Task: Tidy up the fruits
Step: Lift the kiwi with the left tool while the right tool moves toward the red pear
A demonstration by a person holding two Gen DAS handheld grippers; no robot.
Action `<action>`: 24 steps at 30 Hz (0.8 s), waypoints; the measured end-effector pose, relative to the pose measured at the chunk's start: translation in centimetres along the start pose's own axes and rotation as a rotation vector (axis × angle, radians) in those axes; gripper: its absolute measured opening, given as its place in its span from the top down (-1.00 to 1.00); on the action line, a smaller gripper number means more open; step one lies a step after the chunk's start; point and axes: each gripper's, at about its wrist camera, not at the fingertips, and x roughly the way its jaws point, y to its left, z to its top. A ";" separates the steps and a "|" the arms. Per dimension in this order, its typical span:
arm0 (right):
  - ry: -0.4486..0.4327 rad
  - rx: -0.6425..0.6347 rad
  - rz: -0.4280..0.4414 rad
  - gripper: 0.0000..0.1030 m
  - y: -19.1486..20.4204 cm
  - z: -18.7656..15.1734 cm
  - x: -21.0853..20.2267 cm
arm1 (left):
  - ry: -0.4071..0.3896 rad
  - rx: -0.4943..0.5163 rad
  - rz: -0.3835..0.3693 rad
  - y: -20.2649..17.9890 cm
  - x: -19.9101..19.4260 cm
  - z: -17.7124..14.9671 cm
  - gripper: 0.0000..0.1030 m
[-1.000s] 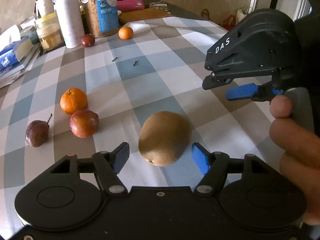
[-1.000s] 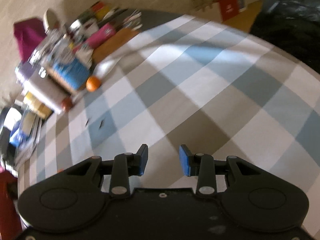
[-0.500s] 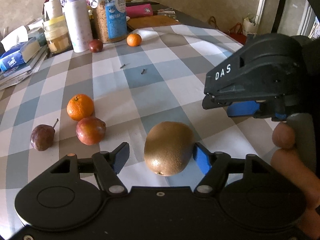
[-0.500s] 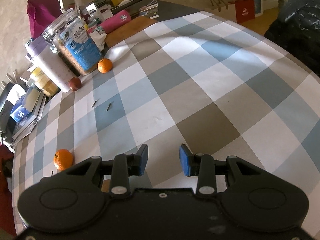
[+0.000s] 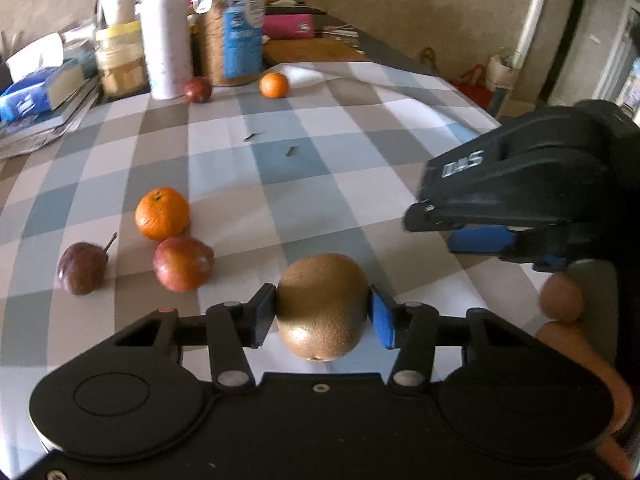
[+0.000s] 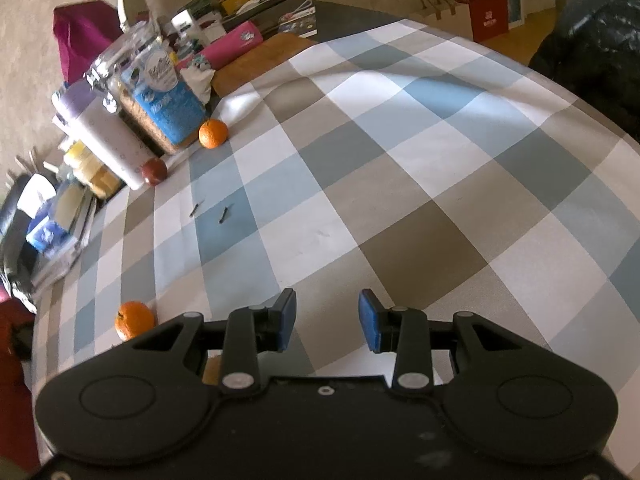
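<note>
My left gripper is shut on a brown kiwi, with both pads against its sides. To its left on the checked tablecloth lie a red plum, an orange tangerine and a dark purple fruit with a stem. A second tangerine and a dark red fruit sit far back by the jars. My right gripper is open and empty above the cloth; it also shows at the right of the left wrist view.
A white bottle, a cereal jar, a yellow-lidded jar and stacked books crowd the far left. Two small dark sticks lie mid-table. A wooden board and pink case lie at the back.
My left gripper has closed its fingers onto the kiwi, which lay between open fingers before. The right gripper has shifted slightly and stays open.
</note>
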 end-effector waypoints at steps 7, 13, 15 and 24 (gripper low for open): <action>-0.011 0.091 0.016 0.26 -1.2 0.4 -0.2 | 0.019 -0.094 0.099 1.7 -0.4 0.6 -0.09; 0.018 0.066 0.013 0.26 -0.6 0.2 0.5 | 0.010 -0.222 0.144 4.5 -1.7 1.0 -0.09; 0.017 0.037 0.012 0.26 0.0 -0.1 0.6 | -0.006 -0.255 0.173 5.3 -2.3 1.0 -0.09; 0.016 -0.090 0.010 0.26 2.5 -1.2 0.8 | -0.108 -0.383 0.316 8.6 -4.8 1.2 -0.09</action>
